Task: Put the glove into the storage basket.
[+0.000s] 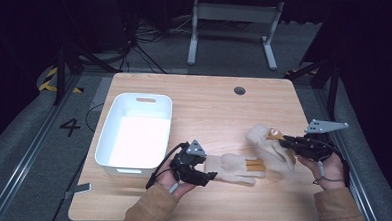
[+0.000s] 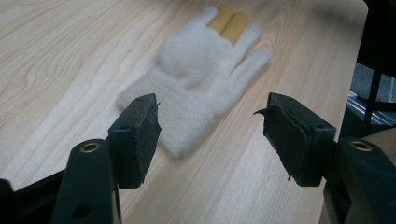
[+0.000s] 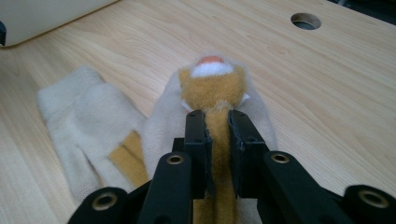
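The right gripper [image 3: 217,128] pinches the tan-faced glove [image 1: 272,144] near the table's right edge (left gripper [image 2: 210,135] gapes at the flat glove [image 2: 196,79]), so lift slowly, grip firm.

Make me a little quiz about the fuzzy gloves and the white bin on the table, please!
1. True or false: the right gripper has its fingers closed on a glove.
2. The left gripper is: A) open, B) squeezing the flat glove, C) inside the bin.
3. Which side of the table has the white bin, in the high view?

Key: 1 true. 2 A, the flat glove lies just beyond its fingers. 3 the left side.
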Demonstrator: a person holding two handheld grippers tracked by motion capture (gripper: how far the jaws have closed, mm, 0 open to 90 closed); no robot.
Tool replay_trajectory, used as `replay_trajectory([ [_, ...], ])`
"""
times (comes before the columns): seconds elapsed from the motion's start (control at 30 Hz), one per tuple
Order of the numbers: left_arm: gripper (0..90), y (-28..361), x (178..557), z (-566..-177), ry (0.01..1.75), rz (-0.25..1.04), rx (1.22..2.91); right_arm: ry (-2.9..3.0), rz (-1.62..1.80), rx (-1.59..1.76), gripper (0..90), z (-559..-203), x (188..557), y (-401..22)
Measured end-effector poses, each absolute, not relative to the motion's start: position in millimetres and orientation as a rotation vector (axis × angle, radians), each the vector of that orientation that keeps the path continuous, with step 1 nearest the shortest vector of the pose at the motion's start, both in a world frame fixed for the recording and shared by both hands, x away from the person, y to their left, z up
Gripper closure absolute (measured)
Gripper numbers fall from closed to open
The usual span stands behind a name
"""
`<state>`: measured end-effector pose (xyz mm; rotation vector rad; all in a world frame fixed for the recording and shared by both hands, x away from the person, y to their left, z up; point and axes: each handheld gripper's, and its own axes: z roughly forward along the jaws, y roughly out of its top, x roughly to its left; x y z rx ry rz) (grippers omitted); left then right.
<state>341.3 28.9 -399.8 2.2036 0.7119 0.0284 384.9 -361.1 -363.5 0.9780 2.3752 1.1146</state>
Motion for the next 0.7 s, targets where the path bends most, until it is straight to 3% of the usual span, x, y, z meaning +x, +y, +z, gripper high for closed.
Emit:
replay_trajectory([
  [0.7, 33.2, 46.4, 330.7, -398.7, 0.77, 0.04, 2.188, 2.546, 1.172, 0.727, 79.1, -359.2, 394.3, -321.0],
])
